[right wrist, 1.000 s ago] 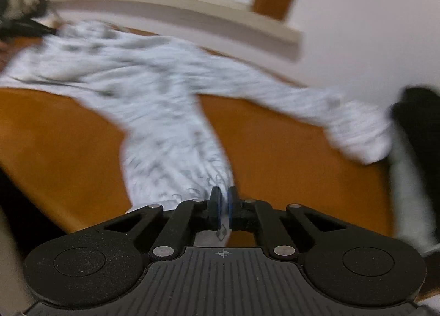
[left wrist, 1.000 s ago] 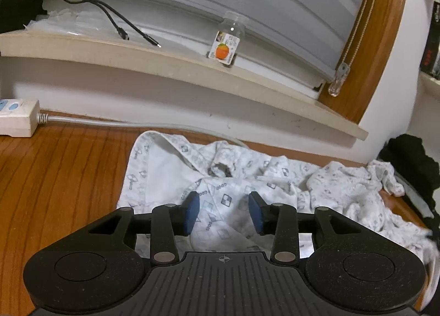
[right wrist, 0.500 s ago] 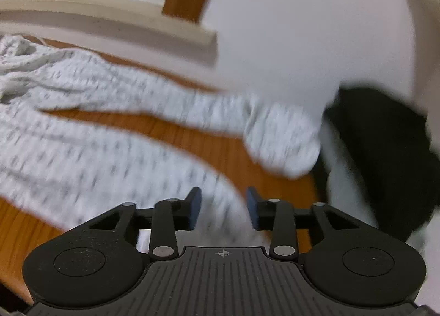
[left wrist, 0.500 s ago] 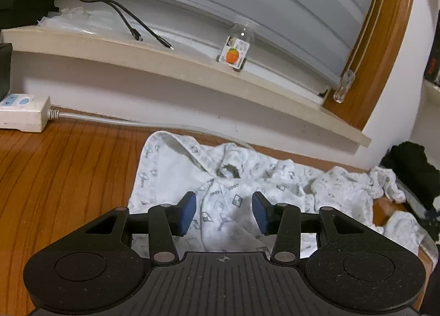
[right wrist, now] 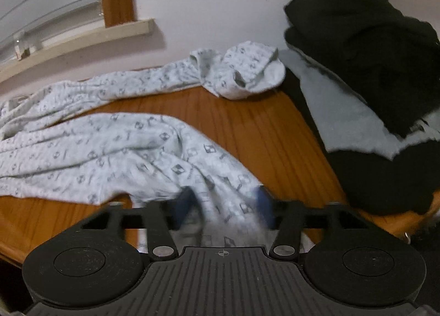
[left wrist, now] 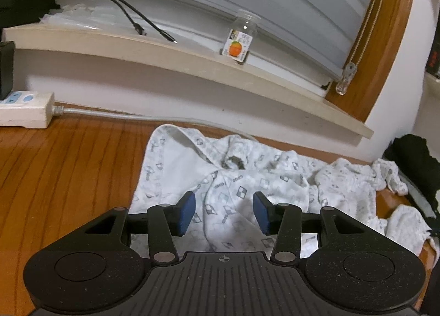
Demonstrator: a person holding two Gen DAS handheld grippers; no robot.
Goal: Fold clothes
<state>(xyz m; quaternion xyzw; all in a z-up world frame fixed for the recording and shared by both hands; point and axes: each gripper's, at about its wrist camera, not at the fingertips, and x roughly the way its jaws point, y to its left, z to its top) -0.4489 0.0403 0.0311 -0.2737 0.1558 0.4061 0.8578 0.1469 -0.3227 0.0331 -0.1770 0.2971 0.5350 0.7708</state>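
**Two grippers over a patterned garment on a wooden table**

Left wrist view. The left gripper (left wrist: 224,212) hovers above the white patterned garment (left wrist: 247,178), its blue pads (left wrist: 187,212) standing roughly half apart; cloth lies below the gap, but the pads press on nothing. The garment lies crumpled on the wooden table (left wrist: 68,173), reaching from the middle toward the back edge under the window sill (left wrist: 192,60) and on toward the right edge. A power strip (left wrist: 26,112) sits at the back left corner of the table, its grey cord running along the back edge. On the sill stand a clear bottle (left wrist: 242,38) with an orange label and two black cables (left wrist: 129,13). A black garment (left wrist: 412,161) lies at the right edge.

Right wrist view. The right gripper (right wrist: 224,207) is low over a leg or sleeve of the same garment (right wrist: 123,150), near the front edge of the table (right wrist: 261,128). Its jaws are closing, blurred by motion, with a fold of cloth between them; the pads are still apart and do not yet pinch it. A second limb of the garment (right wrist: 236,73) runs along the back edge. Dark folded clothes (right wrist: 371,68) are stacked at the right edge.
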